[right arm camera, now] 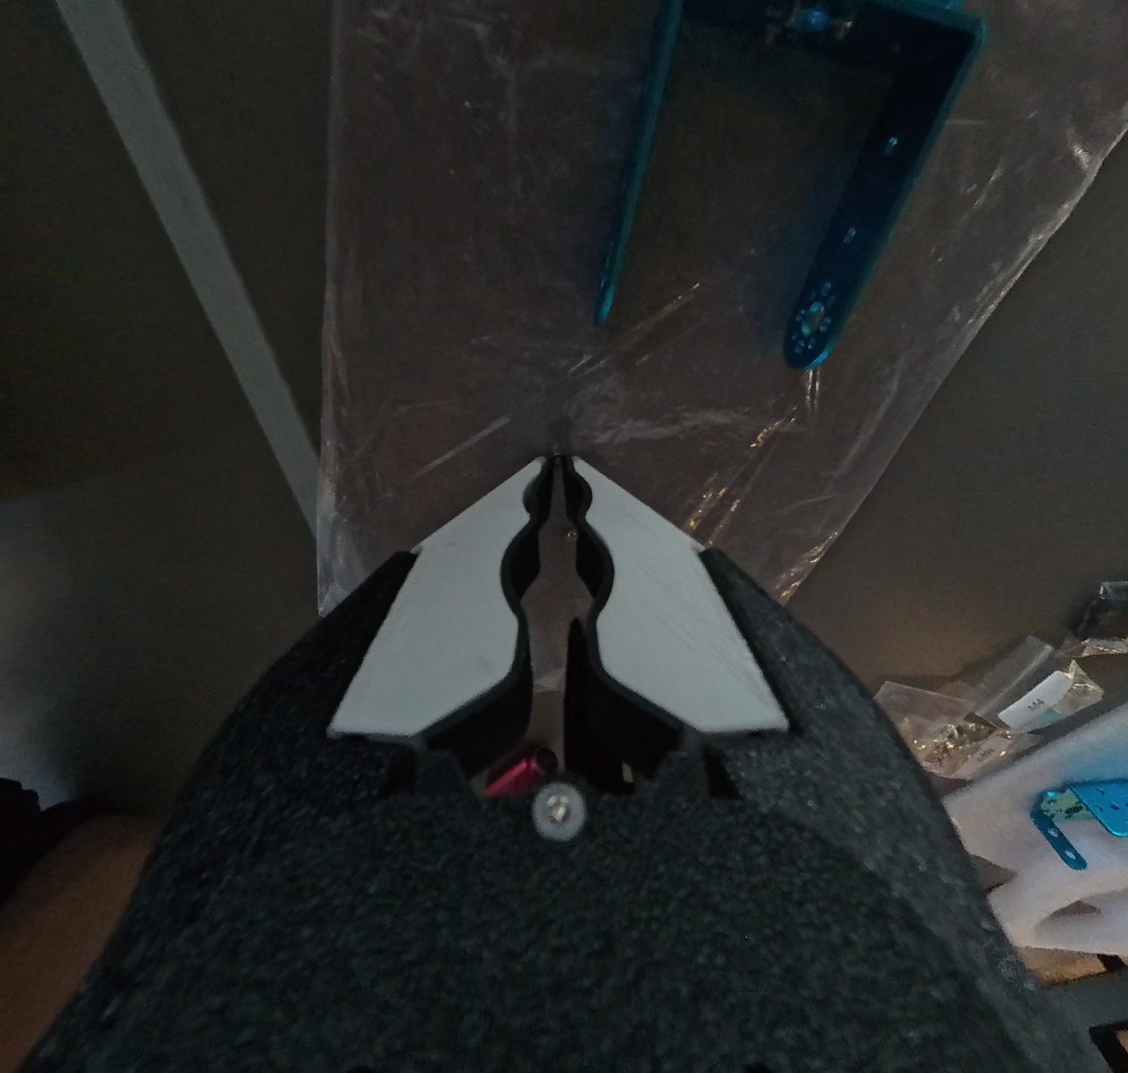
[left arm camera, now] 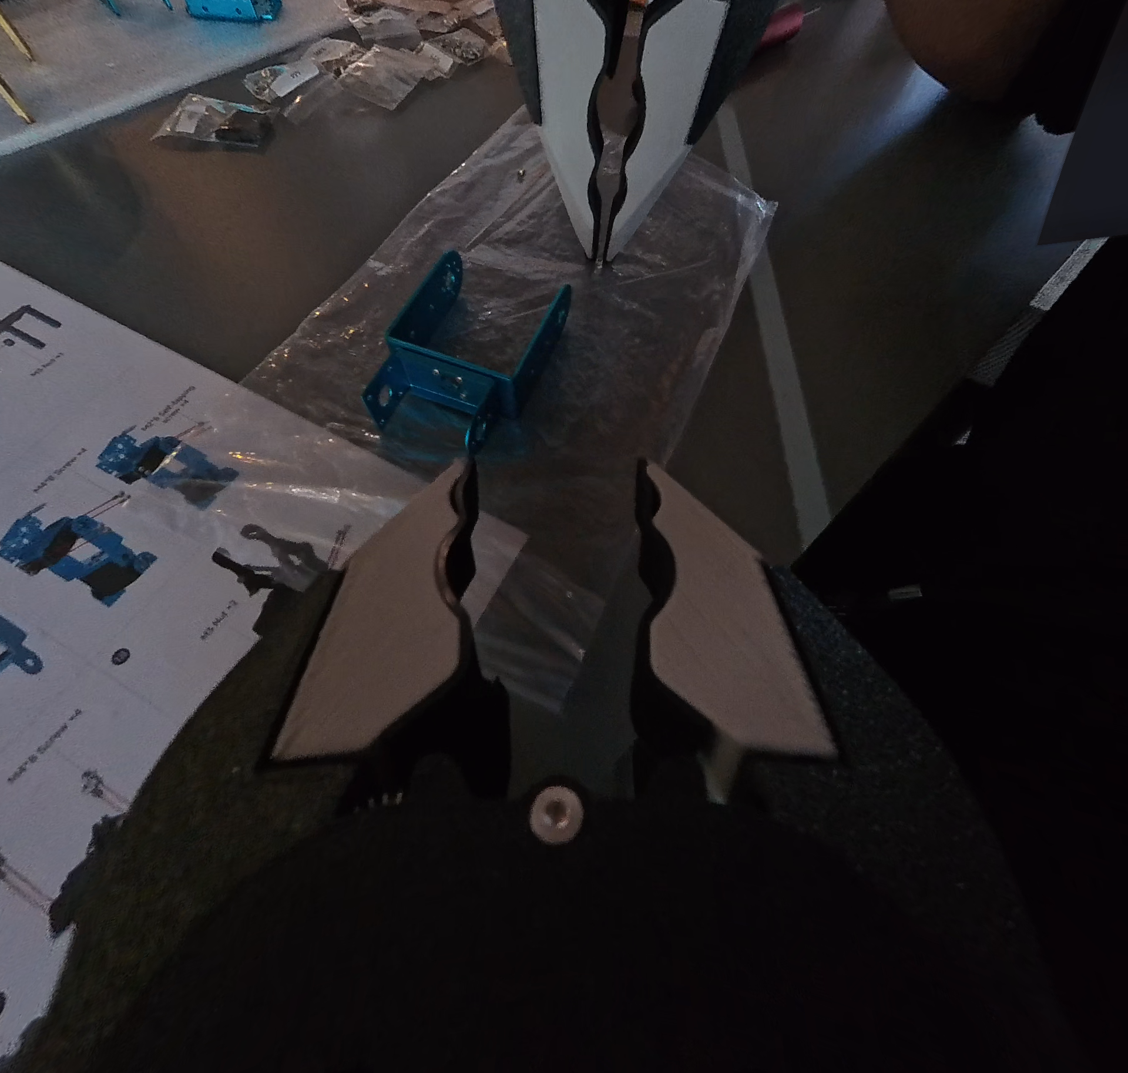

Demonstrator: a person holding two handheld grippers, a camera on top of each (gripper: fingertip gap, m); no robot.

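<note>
While the left gripper [left arm camera: 552, 470] gapes empty just near of the blue U-shaped metal bracket [left arm camera: 464, 366] on the clear plastic sheet [left arm camera: 690, 335], only the right view shows the right gripper [right arm camera: 558, 459] pinched on something tiny, unidentifiable.

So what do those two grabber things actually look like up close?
Both match: the left gripper and right gripper each have a rough, speckled black body, two pale grey-white wedge fingers edged with wavy black pads, and a silver screw at the base.
</note>
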